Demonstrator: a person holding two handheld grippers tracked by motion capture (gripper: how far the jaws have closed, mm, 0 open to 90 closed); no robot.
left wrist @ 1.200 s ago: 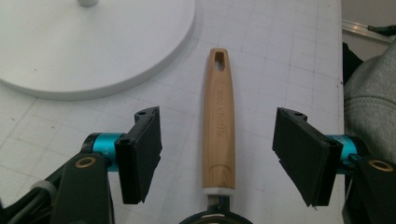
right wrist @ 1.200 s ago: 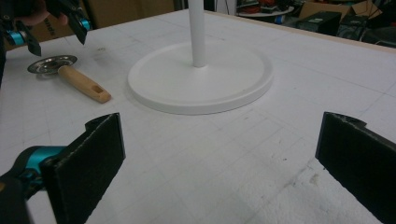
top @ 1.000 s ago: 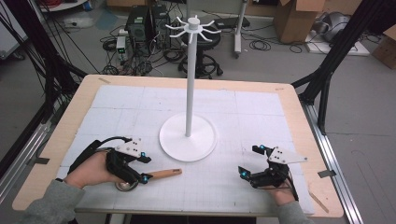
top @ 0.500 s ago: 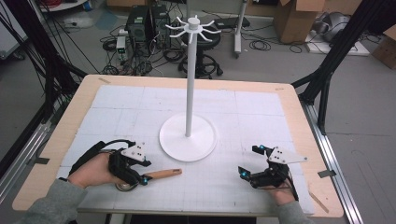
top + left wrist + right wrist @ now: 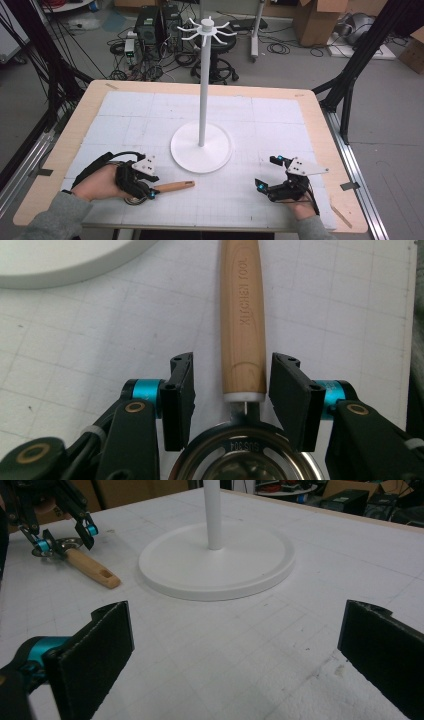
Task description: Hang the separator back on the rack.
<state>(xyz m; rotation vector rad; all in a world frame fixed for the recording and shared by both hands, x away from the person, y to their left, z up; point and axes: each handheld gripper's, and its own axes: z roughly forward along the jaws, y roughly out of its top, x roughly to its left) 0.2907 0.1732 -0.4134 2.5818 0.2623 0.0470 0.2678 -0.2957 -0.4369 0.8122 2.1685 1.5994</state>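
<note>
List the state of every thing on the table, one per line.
Left gripper: jaws have just been closing, astride the kitchen tool's handle, gaps on both sides.
Right gripper: open, nothing between the jaws.
Kitchen tool: lying flat on the mat.
White stand: upright, hooks bare.

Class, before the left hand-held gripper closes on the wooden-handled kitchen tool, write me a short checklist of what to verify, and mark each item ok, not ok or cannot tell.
1. Wooden handle lies between the jaws of the left hand-held gripper: ok.
2. Pads pressing on the handle: not ok; the jaws have just been closing, but gaps show on both sides.
3. Tool's metal head lying flat: cannot tell.
4. Right hand-held gripper open, apart from the tool: ok.
5. White stand apart from the handle: ok.
</note>
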